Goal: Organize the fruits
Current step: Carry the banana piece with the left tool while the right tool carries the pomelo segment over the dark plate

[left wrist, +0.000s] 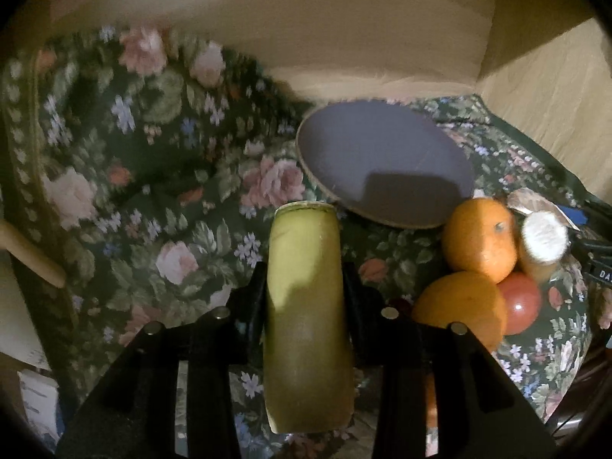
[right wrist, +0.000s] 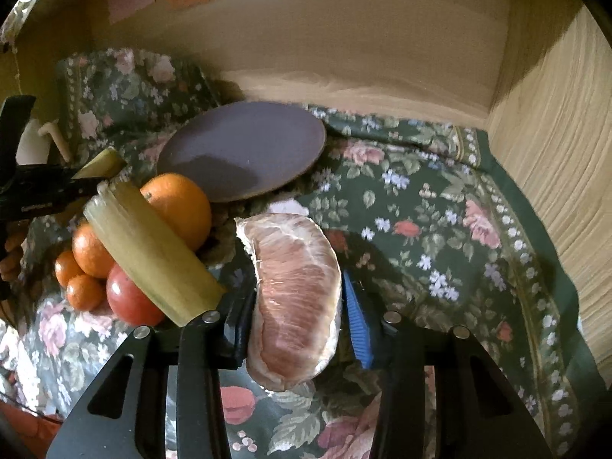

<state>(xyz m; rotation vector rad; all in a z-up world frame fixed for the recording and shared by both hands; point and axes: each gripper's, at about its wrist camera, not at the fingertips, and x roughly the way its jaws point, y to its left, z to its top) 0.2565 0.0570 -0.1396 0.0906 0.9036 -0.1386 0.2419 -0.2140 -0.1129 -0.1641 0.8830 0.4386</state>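
Left wrist view: the left gripper (left wrist: 306, 290) has its jaws closed on a pale green cane piece (left wrist: 306, 313), which runs lengthwise between them, its cut end pointing forward and away from the camera. The grey plate (left wrist: 382, 160) lies ahead and slightly right of that cut end, near but not touching, so the cane's long axis already points roughly toward the plate's near rim. To the right, well clear of the jaws, sits a cluster of fruit: 2 oranges (left wrist: 480, 237), a red tomato (left wrist: 520, 302) and another cane piece seen end-on (left wrist: 543, 241). Everything rests on a floral cloth (left wrist: 153, 191) that is rumpled and soft, so fruit may roll on it. A pale wall stands behind and a wood-grain panel closes the right side.

Right wrist view: the right gripper (right wrist: 298, 298) has its jaws closed on a peeled pink pomelo segment (right wrist: 294, 298), held upright along the jaws with its long axis pointing forward. The plate (right wrist: 244, 153) lies ahead and to the left, the near rim close to the segment's tip. The cane piece in the left gripper crosses the left of the frame, in front of the oranges (right wrist: 179, 206) and tomato (right wrist: 130, 298). Both hands seem about equally near the plate; the left one's load looks better aligned. Open cloth stretches right to the wood-grain panel.
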